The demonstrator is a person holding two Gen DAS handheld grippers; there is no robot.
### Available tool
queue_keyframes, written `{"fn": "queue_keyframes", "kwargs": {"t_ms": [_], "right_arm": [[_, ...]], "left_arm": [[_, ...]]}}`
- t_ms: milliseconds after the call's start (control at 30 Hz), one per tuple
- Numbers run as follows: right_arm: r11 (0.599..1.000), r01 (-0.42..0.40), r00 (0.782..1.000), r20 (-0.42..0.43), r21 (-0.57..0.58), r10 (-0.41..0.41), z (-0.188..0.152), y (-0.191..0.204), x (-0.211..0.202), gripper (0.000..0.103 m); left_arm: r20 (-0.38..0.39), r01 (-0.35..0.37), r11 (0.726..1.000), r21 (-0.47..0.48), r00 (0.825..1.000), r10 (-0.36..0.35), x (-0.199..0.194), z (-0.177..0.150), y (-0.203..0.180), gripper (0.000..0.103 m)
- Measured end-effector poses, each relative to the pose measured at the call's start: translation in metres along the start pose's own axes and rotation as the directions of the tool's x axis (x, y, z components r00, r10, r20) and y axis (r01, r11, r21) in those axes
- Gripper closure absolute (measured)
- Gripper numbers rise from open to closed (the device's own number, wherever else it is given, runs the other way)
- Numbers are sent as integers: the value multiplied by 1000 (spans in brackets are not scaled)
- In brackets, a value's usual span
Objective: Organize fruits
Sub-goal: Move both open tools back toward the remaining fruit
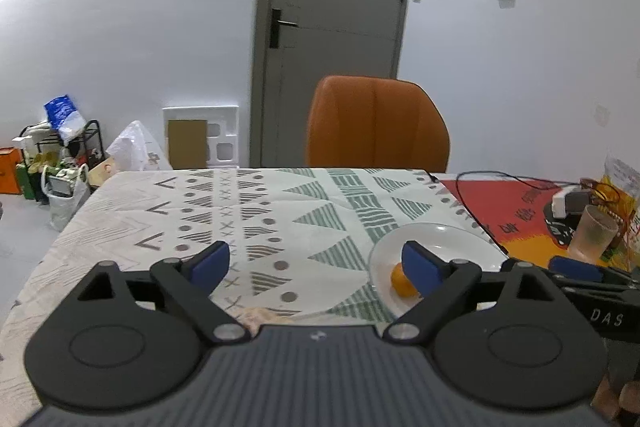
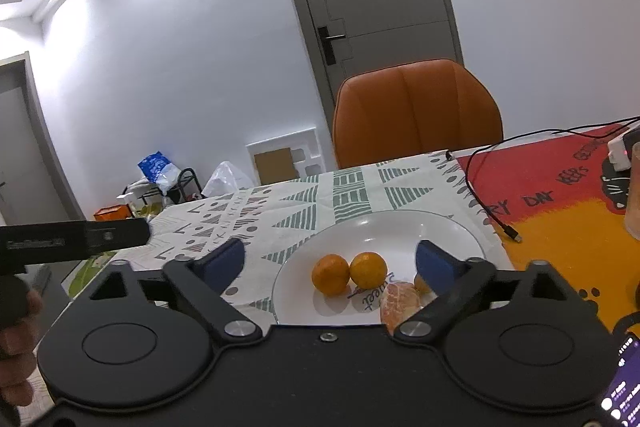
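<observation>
A white plate [image 2: 384,227] lies on the patterned tablecloth. On it are two whole oranges [image 2: 330,274] [image 2: 368,269], a peeled orange [image 2: 400,304] and a small piece behind my right finger. My right gripper [image 2: 329,263] is open and empty, hovering over the plate's near side. My left gripper [image 1: 316,263] is open and empty, over the cloth left of the plate [image 1: 436,239]. One orange [image 1: 402,279] shows beside its right finger. The left gripper's body [image 2: 76,239] shows at the left of the right wrist view.
An orange chair [image 1: 376,123] stands behind the table. A red and yellow mat [image 2: 560,227] with a black cable [image 2: 480,203] lies right of the plate. A plastic cup [image 1: 592,233], a charger and a bag stand at far right. A phone [image 2: 624,387] is at lower right.
</observation>
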State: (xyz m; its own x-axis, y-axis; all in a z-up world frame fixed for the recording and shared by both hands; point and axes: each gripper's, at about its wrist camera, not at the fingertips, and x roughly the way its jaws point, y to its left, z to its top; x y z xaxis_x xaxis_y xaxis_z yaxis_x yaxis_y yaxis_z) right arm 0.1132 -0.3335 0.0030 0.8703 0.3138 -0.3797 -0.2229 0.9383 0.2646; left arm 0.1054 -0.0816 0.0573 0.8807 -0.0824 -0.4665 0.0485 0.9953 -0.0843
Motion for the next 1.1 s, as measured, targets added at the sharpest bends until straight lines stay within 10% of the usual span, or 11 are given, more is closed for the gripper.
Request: {"fn": "queue_keyframes", "kwargs": {"t_ms": [1100], "right_arm": [[993,-119,989,-86,10,119,-22,41,5,0]], "left_arm": [[-6,-211,967,-145,977,212,-54,-41,106,8]]}}
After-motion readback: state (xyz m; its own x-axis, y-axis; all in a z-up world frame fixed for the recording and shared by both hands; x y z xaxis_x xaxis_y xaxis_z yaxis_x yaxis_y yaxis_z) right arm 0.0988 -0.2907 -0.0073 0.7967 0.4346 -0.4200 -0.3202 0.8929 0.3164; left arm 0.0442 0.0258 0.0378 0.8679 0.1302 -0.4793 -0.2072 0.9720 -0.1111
